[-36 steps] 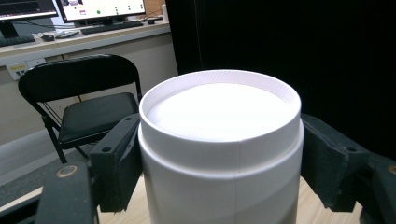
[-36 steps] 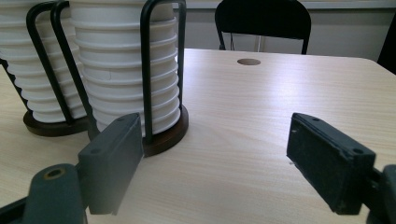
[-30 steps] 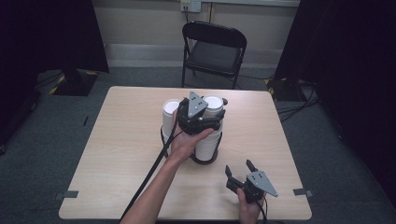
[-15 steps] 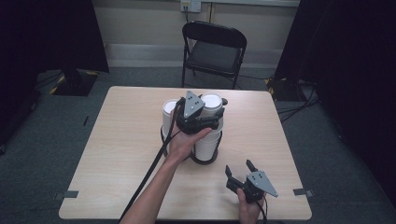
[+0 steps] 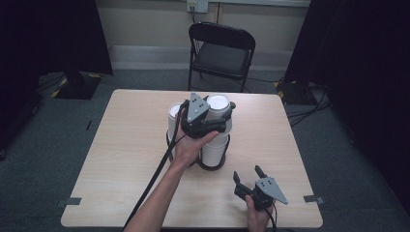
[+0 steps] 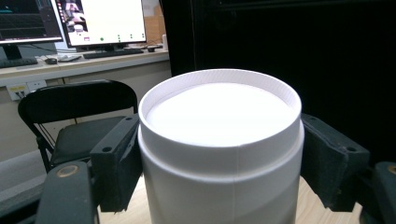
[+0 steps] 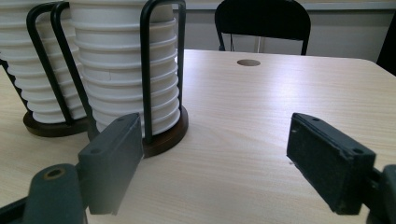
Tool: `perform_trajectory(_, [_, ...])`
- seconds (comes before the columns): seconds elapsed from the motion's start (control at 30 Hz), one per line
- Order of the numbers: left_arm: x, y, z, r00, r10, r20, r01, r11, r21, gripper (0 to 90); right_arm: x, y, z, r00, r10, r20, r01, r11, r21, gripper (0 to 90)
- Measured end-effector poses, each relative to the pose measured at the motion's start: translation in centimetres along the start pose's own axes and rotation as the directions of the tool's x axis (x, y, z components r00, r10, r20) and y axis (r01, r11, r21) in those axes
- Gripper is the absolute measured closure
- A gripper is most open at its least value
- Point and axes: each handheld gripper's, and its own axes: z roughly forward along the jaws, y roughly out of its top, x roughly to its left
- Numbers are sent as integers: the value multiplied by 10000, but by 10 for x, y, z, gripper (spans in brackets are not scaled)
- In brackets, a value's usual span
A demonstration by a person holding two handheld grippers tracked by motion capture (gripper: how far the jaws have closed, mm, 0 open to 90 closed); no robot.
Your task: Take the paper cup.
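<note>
**Left tongs clamped on the top cup of a stack, right tongs idle at the near edge**

Nearest the person, the right hand rests low at the near right part of the worktop, wrist straight, holding the right tongs roughly level and aimed away from the body. Their jaws stand wide apart with nothing between them; in the right gripper view the two black pads frame bare wood, with the cup holder just beyond the left pad.

Farther in, the left forearm runs diagonally up from the bottom edge to the middle of the worktop. The left hand is raised above the surface, palm wrapped round the gripper body, its grey plate on top and its cable trailing back along the arm. The left tongs are clamped on the white paper cup that tops the right-hand stack; in the left gripper view both pads press against its wall just under the rim.

That cup sits at the top of the stack of cups in a black wire holder on a dark round base, near the worktop's centre. A second stack stands just beside it, to the left.

Beyond the far edge stands a black folding chair.
</note>
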Motion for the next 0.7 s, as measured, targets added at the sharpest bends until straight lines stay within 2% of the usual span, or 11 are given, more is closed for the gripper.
perform_trajectory(0.3, [5,6,0,9994,-293,207,297,9993,-204,225,0,0,0,10000,3,-8,-3,10000,12,177])
perform_trajectory(0.47, [4,11,-4,9997,-120,207,128,9990,-421,225,0,0,0,10000,-8,-7,8,10000,22,176])
perform_trajectory(0.7, [6,15,-8,9997,-174,181,186,9974,-691,225,0,0,0,10000,4,-44,-4,10000,51,177])
